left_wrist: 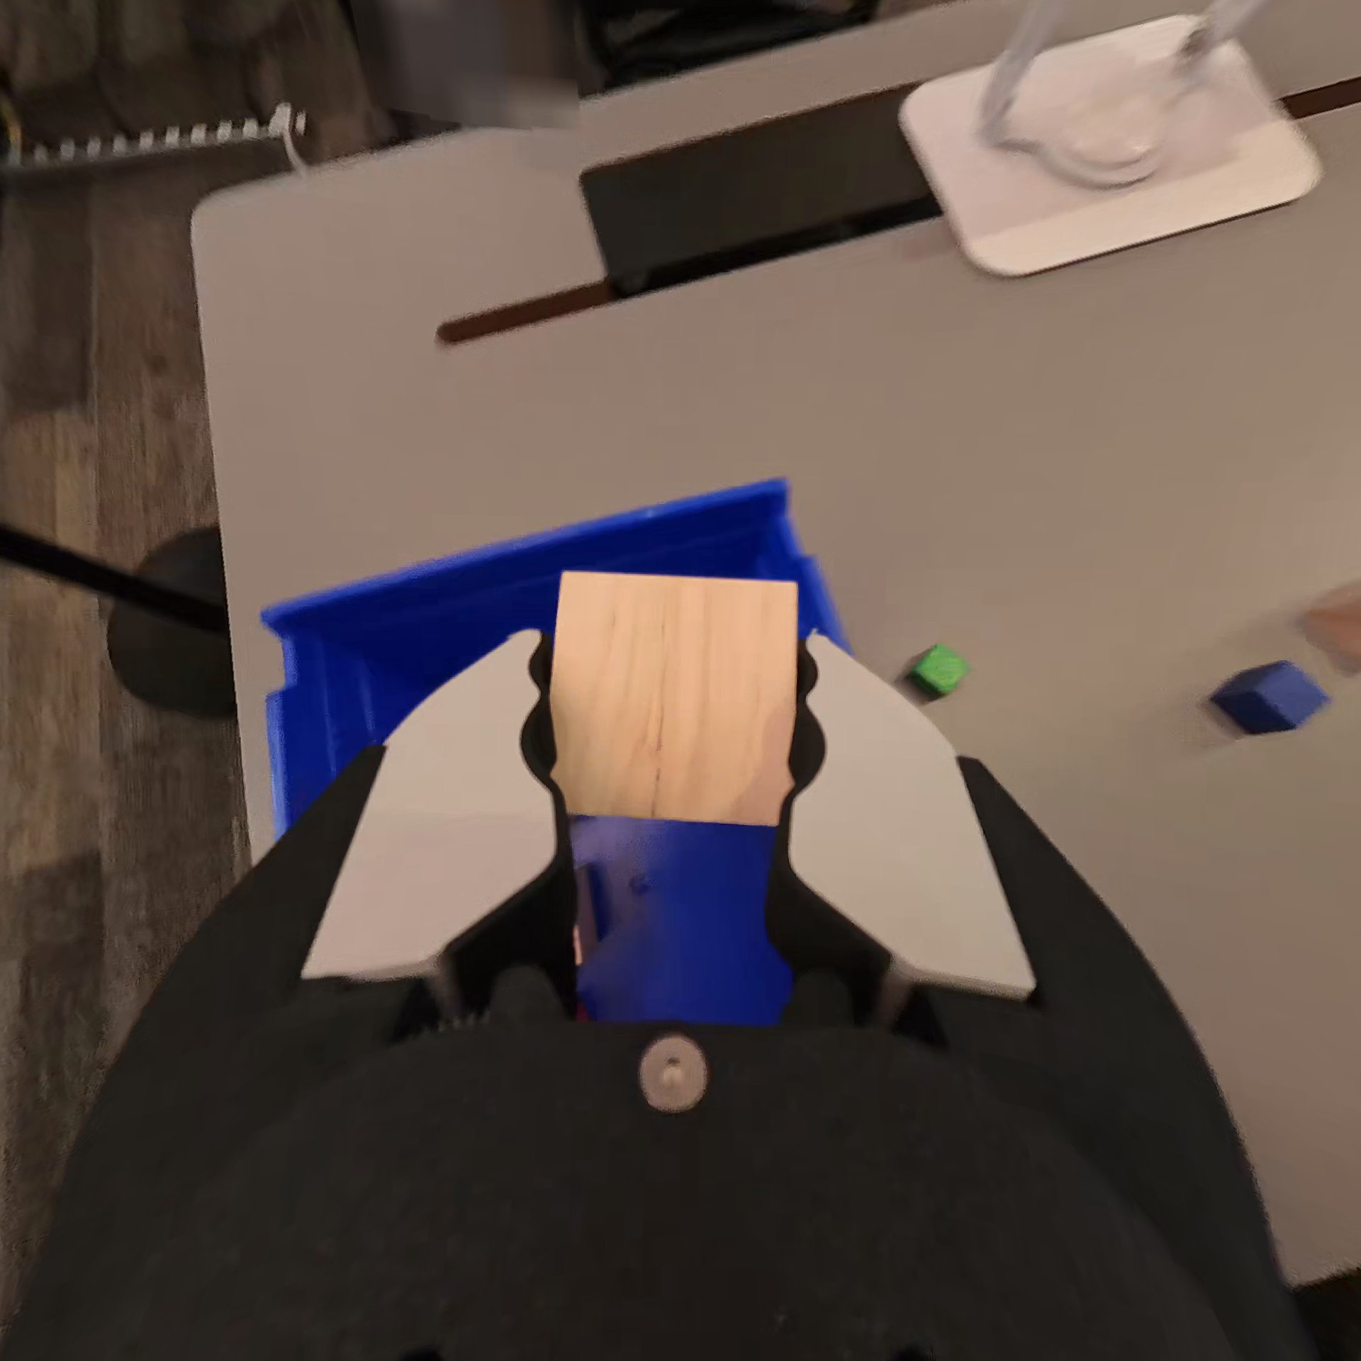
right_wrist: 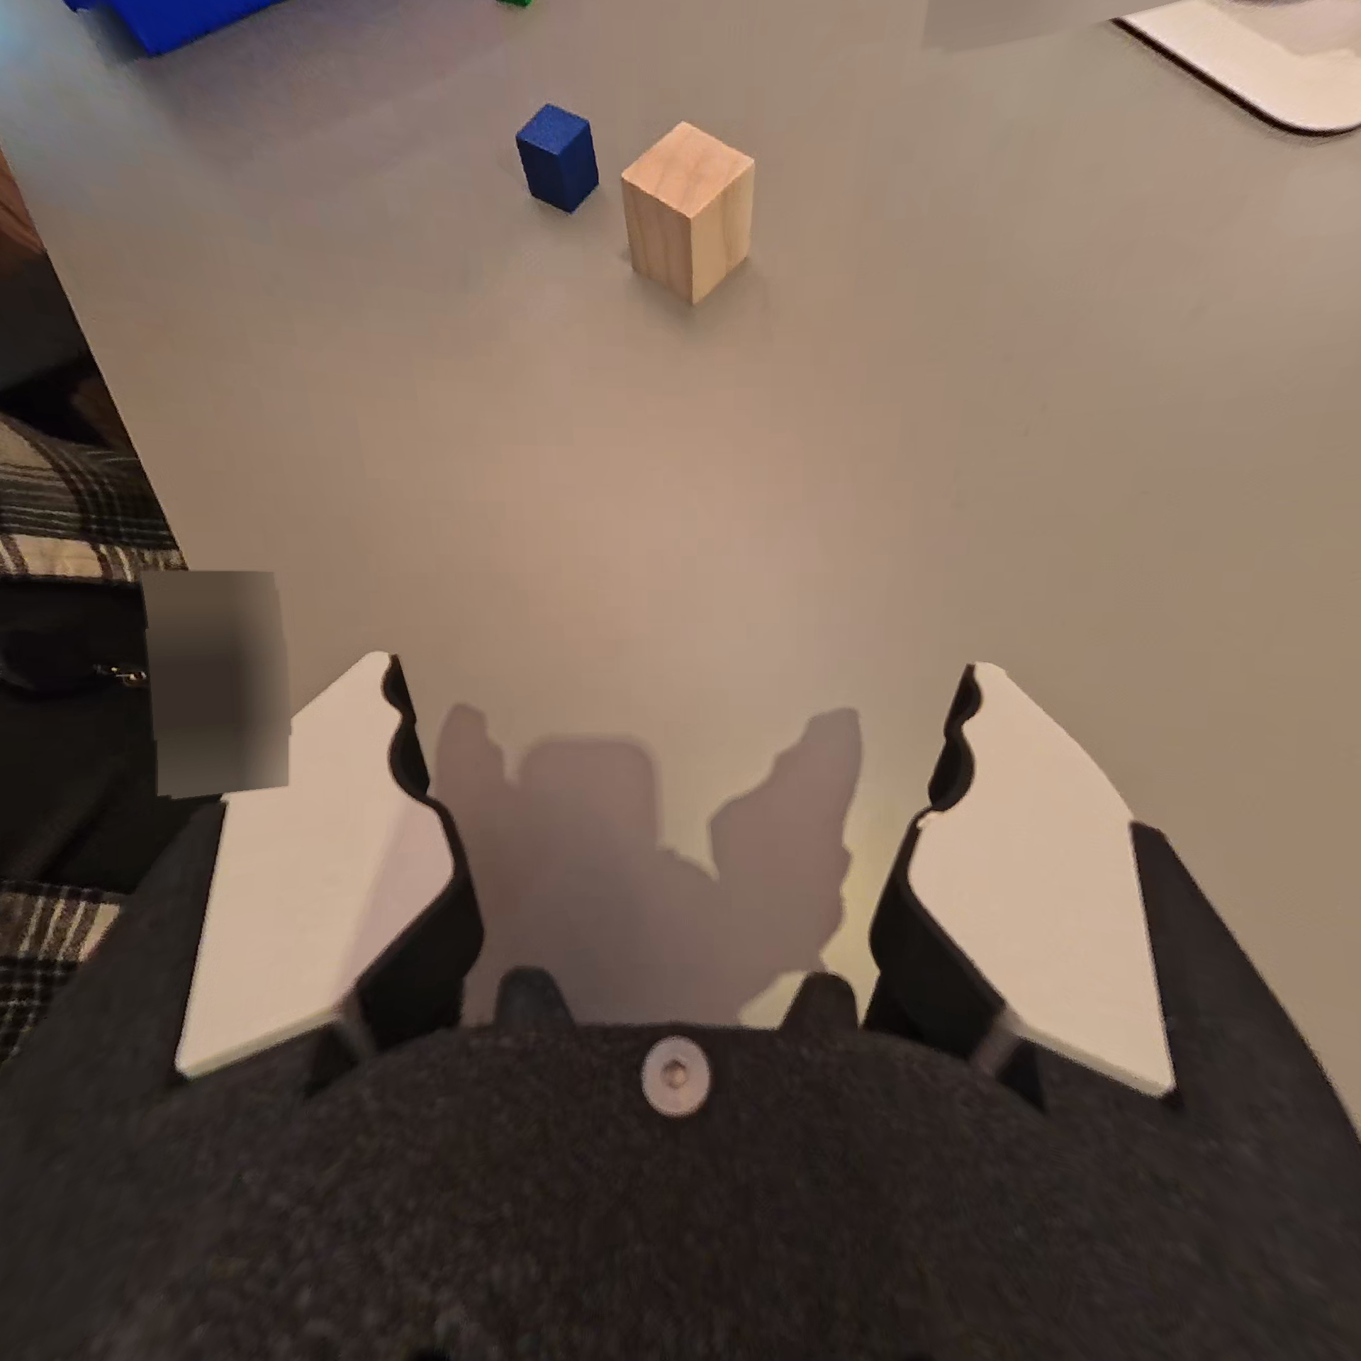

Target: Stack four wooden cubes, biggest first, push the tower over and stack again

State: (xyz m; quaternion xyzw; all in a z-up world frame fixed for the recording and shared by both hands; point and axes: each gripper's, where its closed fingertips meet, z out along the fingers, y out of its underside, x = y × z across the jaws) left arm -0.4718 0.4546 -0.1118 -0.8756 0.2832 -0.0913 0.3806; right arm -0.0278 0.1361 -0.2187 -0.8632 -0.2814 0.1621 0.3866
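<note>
My left gripper (left_wrist: pixel 674 648) is shut on a large plain wooden cube (left_wrist: pixel 674 700) and holds it above the blue bin (left_wrist: pixel 456 589). A small green cube (left_wrist: pixel 939 669) and a blue cube (left_wrist: pixel 1267 696) lie on the grey table to the right of the bin. In the right wrist view, my right gripper (right_wrist: pixel 681 666) is open and empty above the table. Ahead of it stand a plain wooden cube (right_wrist: pixel 688 210) and the blue cube (right_wrist: pixel 557 157), side by side and apart. A blurred brownish shape (left_wrist: pixel 1333 626) sits at the right edge of the left wrist view.
The grey table (left_wrist: pixel 957 456) has a dark slot and a black box (left_wrist: pixel 736 221) at the back. A white stand base (left_wrist: pixel 1105 147) sits at the back right. The table's left edge drops to a wooden floor. A person's plaid sleeve (right_wrist: pixel 66 515) is at the left. Left tips to right tips: about 55 centimeters. My right gripper is the nearer one to the blurred brownish shape (left_wrist: pixel 1333 626): about 25 centimeters, against 35 centimeters.
</note>
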